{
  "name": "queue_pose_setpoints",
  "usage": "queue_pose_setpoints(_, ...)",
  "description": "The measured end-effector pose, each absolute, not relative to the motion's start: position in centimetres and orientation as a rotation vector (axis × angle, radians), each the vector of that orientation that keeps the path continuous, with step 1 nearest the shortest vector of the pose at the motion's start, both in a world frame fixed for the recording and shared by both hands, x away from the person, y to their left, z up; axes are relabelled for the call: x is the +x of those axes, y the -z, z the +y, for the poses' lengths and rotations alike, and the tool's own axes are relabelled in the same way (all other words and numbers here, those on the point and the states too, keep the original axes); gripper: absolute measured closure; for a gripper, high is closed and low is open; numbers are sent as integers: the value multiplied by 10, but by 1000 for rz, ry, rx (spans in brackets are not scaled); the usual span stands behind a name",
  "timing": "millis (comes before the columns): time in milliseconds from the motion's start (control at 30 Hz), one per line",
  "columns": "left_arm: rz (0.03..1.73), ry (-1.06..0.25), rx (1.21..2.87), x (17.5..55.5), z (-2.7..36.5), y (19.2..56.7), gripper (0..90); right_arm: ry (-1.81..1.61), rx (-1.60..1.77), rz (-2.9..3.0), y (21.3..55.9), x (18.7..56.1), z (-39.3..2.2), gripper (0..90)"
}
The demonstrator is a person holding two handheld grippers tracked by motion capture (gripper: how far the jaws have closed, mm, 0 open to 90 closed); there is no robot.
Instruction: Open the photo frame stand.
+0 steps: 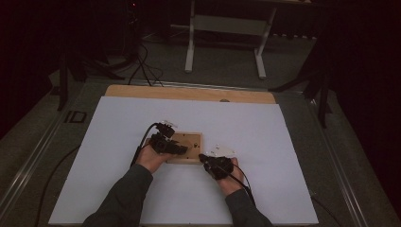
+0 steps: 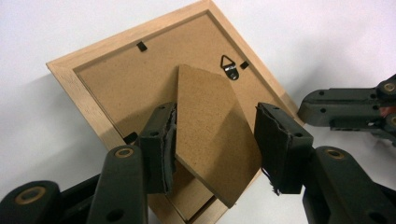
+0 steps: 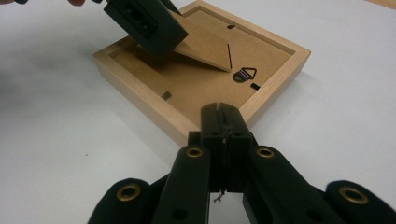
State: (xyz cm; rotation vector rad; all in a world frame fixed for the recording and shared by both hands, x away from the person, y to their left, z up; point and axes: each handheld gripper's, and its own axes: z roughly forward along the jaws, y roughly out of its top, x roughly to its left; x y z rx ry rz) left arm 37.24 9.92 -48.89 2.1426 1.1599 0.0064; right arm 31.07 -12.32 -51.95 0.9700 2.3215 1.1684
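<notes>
A light wooden picture frame [image 1: 193, 142] [image 2: 116, 84] [image 3: 140, 93] lies face down on the white sheet. Its brown fibreboard back carries a small metal hanger [image 2: 229, 65] [image 3: 243, 74]. The back's prop stand [image 2: 210, 130] [image 3: 205, 49] is tilted up off the back. My left gripper [image 1: 182, 149] [image 2: 212, 112] [image 3: 149, 23] straddles the stand's wide end, a pad against each edge. My right gripper [image 1: 204, 158] [image 3: 219, 109] [image 2: 345, 105] is shut with nothing in it, its tips against the frame's corner nearest that hand.
The white sheet [image 1: 260, 142] covers most of a wooden board [image 1: 189, 92] on a grey table. Black cables [image 1: 142, 66] and a white-legged stand [image 1: 227, 28] are on the floor beyond the far edge.
</notes>
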Motion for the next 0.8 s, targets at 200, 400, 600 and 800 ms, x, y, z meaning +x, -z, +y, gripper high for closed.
queue_pose_setpoints(200, 1159, -35, 2171, 372, 97, 489, 518, -1169, 968, 2322, 520, 311, -123, 892)
queue_pose_setpoints(400, 1158, -51, 2175, 371, 96, 488, 522, -1170, 965, 2326, 519, 311, -124, 865)
queue_pose_setpoints(600, 1133, -119, 2189, 366, 92, 486, 522, -1148, 961, 2335, 518, 313, -127, 821)
queue_pose_setpoints(800, 1093, -203, 2205, 357, 87, 481, 522, -1160, 979, 2320, 513, 315, -131, 805)
